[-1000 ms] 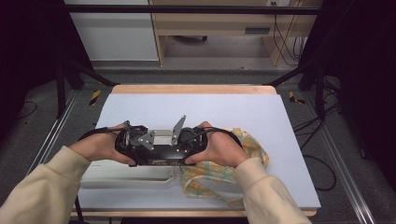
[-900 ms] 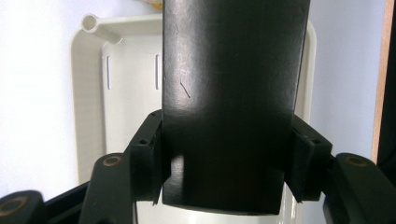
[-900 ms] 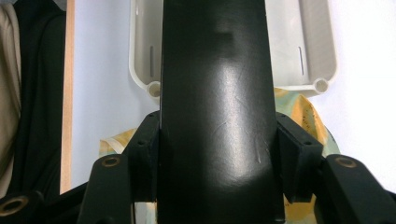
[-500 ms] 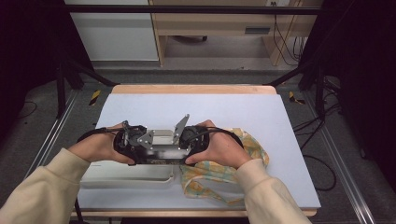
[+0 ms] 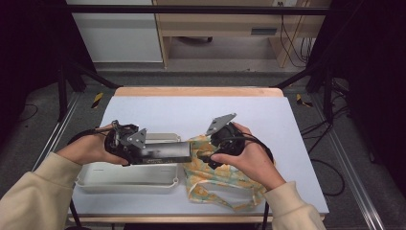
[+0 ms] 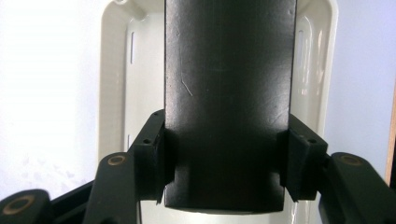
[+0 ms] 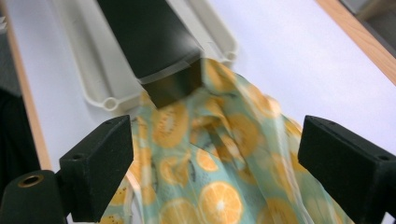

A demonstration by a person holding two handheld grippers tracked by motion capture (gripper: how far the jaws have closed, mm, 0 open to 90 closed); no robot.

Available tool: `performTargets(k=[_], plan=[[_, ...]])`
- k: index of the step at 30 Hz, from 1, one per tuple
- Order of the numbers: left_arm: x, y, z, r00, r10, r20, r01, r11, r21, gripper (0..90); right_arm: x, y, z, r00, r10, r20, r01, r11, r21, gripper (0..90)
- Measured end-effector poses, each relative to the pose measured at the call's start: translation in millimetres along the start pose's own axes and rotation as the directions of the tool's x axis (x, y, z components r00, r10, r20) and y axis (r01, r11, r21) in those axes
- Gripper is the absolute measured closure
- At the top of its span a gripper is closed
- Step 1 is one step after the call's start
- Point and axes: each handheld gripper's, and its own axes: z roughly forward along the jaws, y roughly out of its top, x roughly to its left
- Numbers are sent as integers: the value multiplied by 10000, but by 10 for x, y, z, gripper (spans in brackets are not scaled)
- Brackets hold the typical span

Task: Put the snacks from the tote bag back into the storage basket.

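Left gripper (image 5: 143,152) is clamped on one end of a long black rectangular box (image 5: 165,152) with a matte hard surface. In the left gripper view both black pads (image 6: 154,156) press flat on the box's two sides and the box (image 6: 229,102) runs straight away from the camera. Box is held level, lifted above a shallow cream-white plastic tray (image 5: 95,178) at the near left of the table (tray rim (image 6: 109,84) shows under the box, on both sides of it). The box's free end points right, toward the right gripper (image 5: 210,153).

Right gripper stands wide open, nothing between its jaws. In the right gripper view the box's end (image 7: 154,51) sits ahead of the jaws and apart from them, a bit to the left of the gap's middle. Below the jaws lies a crumpled pale-green cloth printed with orange slices (image 7: 219,163); the box end overhangs its far edge. From the high view the cloth (image 5: 215,179) lies near centre-right, just beside the tray's right end and partly under the right hand (image 5: 249,158). Left hand (image 5: 88,149) grips its tool at the left, over the tray.

White tabletop (image 5: 191,110) with a wooden far edge; far half bare.
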Motion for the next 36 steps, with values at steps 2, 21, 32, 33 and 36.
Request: performTargets(k=[2, 21, 32, 33, 36], plan=[[4, -28, -21, 10000, -48, 14, 48, 9999, -89, 434, -44, -98, -78, 9975, 593, 395, -579, 9977, -366, 104], [-14, -386, -179, 9987, -350, -377, 335, 9986, -405, 434, -116, -1084, -676, 8998, 3630, 2422, -3191, 9259, -2021, 98], [-6, -501, -215, 9984, -347, -439, 327, 9984, -468, 434, -135, -1688, -755, 7952, 5082, 3306, -4250, 8561, -2940, 116], [-6, -513, -213, 9983, -376, -453, 355, 9982, -480, 434, -144, -1727, -758, 7877, 5161, 3364, -4289, 8514, -3019, 116], [0, -543, -202, 9980, -450, -447, 428, 9979, -491, 434, -159, -1816, -742, 7697, 5327, 3518, -4381, 8417, -3158, 115]])
